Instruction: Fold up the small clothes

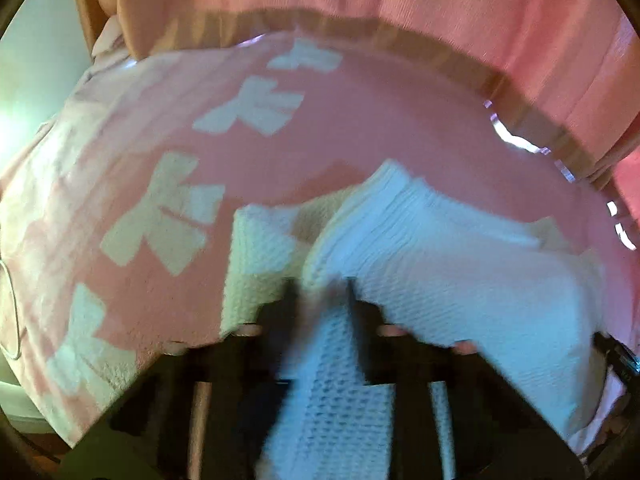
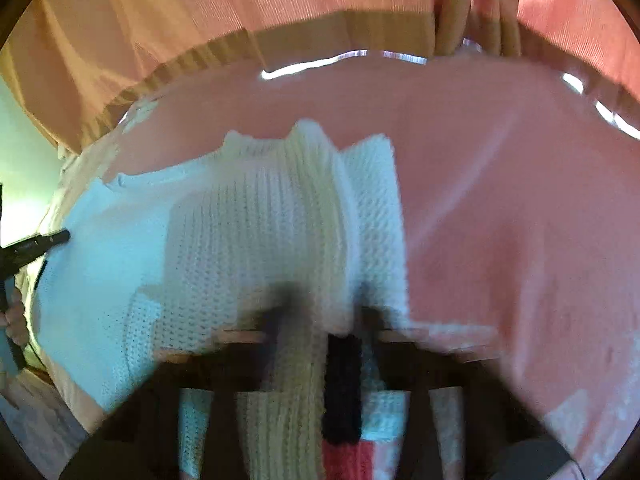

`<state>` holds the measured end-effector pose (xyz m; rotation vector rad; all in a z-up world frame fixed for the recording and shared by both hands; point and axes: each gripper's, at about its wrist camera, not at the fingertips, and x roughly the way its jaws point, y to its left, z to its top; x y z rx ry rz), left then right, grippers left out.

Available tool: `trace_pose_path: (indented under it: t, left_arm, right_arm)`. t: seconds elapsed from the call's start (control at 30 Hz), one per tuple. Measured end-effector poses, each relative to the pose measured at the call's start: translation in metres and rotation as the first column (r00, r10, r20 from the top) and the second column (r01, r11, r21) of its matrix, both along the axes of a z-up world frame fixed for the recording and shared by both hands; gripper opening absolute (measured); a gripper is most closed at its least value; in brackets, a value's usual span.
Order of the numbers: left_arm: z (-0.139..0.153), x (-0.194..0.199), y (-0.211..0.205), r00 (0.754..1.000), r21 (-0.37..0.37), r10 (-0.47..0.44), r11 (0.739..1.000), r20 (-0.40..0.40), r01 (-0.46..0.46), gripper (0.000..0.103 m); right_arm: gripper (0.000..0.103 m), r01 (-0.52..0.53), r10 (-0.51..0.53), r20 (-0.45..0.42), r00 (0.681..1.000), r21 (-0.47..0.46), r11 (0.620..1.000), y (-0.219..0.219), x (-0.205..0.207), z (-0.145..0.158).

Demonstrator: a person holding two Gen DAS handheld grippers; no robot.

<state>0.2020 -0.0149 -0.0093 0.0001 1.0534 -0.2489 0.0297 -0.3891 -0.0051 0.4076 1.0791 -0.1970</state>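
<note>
both grippers apparently pinching white knit garment

No text, label, brand, number or sign can be read in either view; the white shapes on the pink blanket are only bow-like patterns.

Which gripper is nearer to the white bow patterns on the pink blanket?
Left. The left gripper grips the white knit garment right beside the white bow patterns; the right gripper grips the garment's other side, farther away.
</note>
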Motion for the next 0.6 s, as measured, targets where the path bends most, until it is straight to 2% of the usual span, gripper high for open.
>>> trace_pose_path:
  t: [0.03, 0.1, 0.13, 0.2, 0.23, 0.27, 0.3, 0.37, 0.4, 0.43, 0.5, 0.57, 0.6]
  left_arm:
    - [0.001, -0.001, 0.001, 1.000, 0.010, -0.006, 1.000, 0.021, 0.006, 0.009]
    - [0.006, -0.002, 0.006, 0.998, 0.021, 0.003, 1.000, 0.058, -0.004, 0.009]
    - [0.005, -0.002, 0.009, 0.998, 0.029, 0.009, 1.000, 0.065, -0.010, 0.009]
    - [-0.003, 0.000, 0.010, 0.999, 0.038, 0.009, 0.999, 0.036, -0.011, 0.012]
    - [-0.007, 0.001, 0.010, 1.000, 0.039, 0.011, 0.999, 0.028, -0.012, 0.012]
    - [-0.005, -0.001, 0.010, 0.999, 0.038, 0.014, 0.999, 0.045, -0.016, 0.014]
    - [0.000, -0.004, 0.009, 0.998, 0.037, 0.012, 0.999, 0.064, -0.014, 0.017]
    - [0.011, -0.015, 0.010, 0.995, 0.024, 0.015, 1.000, 0.096, -0.018, 0.030]
    - [0.018, -0.023, 0.012, 0.993, 0.011, 0.023, 1.000, 0.116, -0.024, 0.040]
    - [0.027, -0.039, 0.015, 0.989, -0.016, 0.028, 1.000, 0.147, -0.026, 0.043]
    - [0.037, -0.063, 0.015, 0.980, -0.021, 0.014, 1.000, 0.196, -0.010, 0.048]
    - [0.040, -0.092, 0.008, 0.969, -0.004, -0.012, 1.000, 0.245, 0.014, 0.056]
    - [0.036, -0.103, 0.003, 0.969, -0.004, -0.020, 1.000, 0.248, 0.022, 0.058]
  right_arm:
    - [0.008, 0.013, -0.012, 0.039, 0.999, -0.019, 1.000, 0.001, -0.002, 0.009]
    - [0.008, 0.027, -0.012, 0.131, 0.991, -0.115, 0.993, 0.003, -0.010, 0.033]
    - [0.008, 0.037, -0.018, 0.141, 0.990, -0.135, 0.990, 0.001, -0.011, 0.035]
    - [0.010, 0.039, -0.030, 0.071, 0.997, -0.132, 0.990, -0.007, -0.007, 0.020]
    - [0.011, 0.043, -0.042, 0.009, 0.999, -0.121, 0.992, -0.011, -0.005, 0.006]
    - [0.013, 0.056, -0.056, 0.003, 0.998, -0.115, 0.992, -0.011, -0.008, 0.003]
    - [0.013, 0.057, -0.053, 0.030, 0.998, -0.123, 0.991, -0.007, -0.012, 0.010]
    - [0.014, 0.050, -0.024, 0.127, 0.992, -0.203, 0.978, 0.009, -0.026, 0.035]
    - [0.017, 0.041, -0.001, 0.166, 0.986, -0.235, 0.971, 0.018, -0.033, 0.046]
    - [0.017, 0.023, 0.036, 0.224, 0.974, -0.259, 0.966, 0.033, -0.047, 0.061]
    - [0.017, -0.014, 0.085, 0.290, 0.953, -0.240, 0.971, 0.060, -0.068, 0.072]
    - [0.017, -0.055, 0.114, 0.256, 0.960, -0.228, 0.972, 0.077, -0.076, 0.061]
    - [0.012, -0.078, 0.128, 0.208, 0.970, -0.231, 0.970, 0.084, -0.075, 0.049]
